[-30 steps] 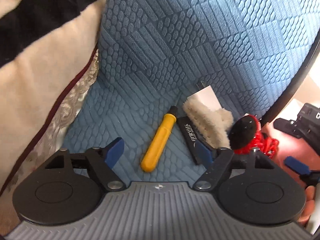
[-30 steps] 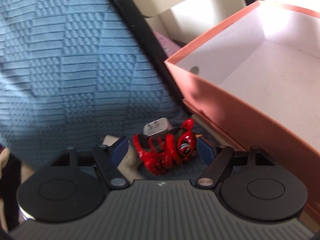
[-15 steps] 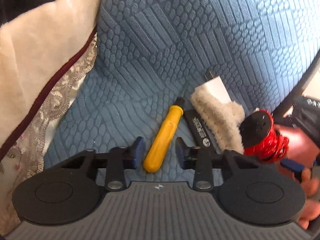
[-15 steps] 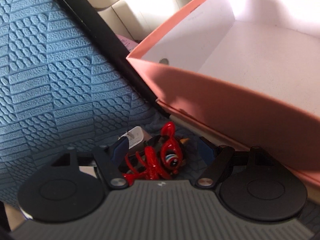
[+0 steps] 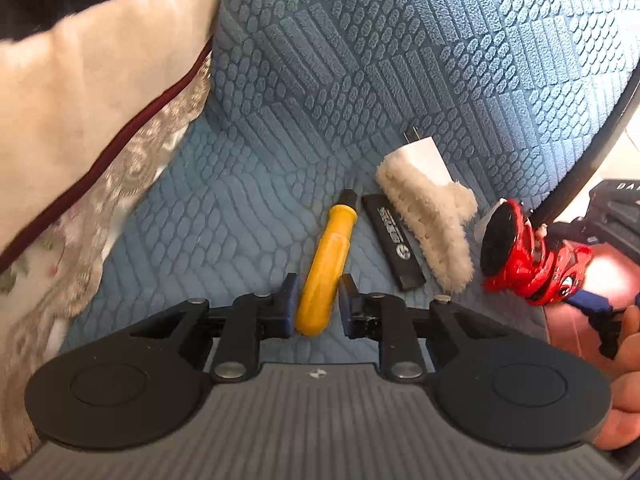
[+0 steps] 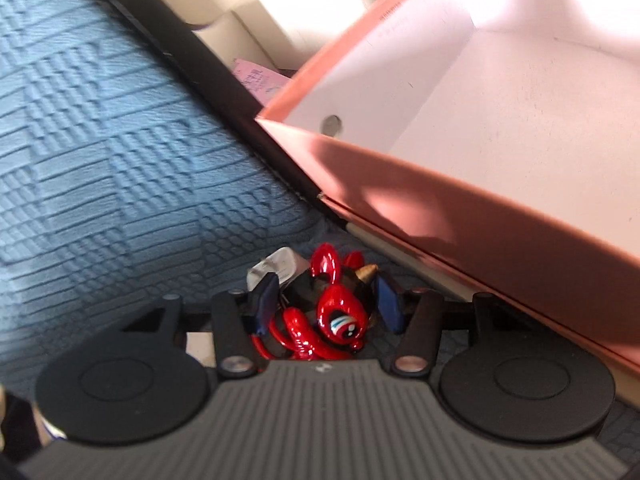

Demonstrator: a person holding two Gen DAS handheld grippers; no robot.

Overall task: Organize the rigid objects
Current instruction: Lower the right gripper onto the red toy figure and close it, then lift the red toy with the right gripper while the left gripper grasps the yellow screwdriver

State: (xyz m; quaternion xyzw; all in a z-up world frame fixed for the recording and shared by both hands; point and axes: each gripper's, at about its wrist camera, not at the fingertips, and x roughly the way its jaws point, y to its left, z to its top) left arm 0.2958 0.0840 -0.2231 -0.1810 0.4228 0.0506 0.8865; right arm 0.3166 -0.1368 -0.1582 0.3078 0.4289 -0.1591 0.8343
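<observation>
A yellow-handled screwdriver (image 5: 324,268) lies on the blue textured sofa seat (image 5: 248,200). My left gripper (image 5: 318,306) is shut on its handle end. Beside it lie a black flat stick (image 5: 394,246), a fluffy white hair clip (image 5: 432,232) and a white charger plug (image 5: 426,156). My right gripper (image 6: 326,300) is shut on a red figure toy (image 6: 338,316), lifted off the seat near an open pink box (image 6: 500,216). The toy also shows at the right of the left wrist view (image 5: 528,256).
A cream cushion with a dark red trim (image 5: 100,92) leans at the left. The sofa's black edge (image 6: 192,52) runs between the seat and the pink box. A pink slip of paper (image 6: 256,80) lies behind the box.
My left gripper moved forward and closed on the screwdriver handle. My right gripper closed on the red toy and raised it towards the pink box.
</observation>
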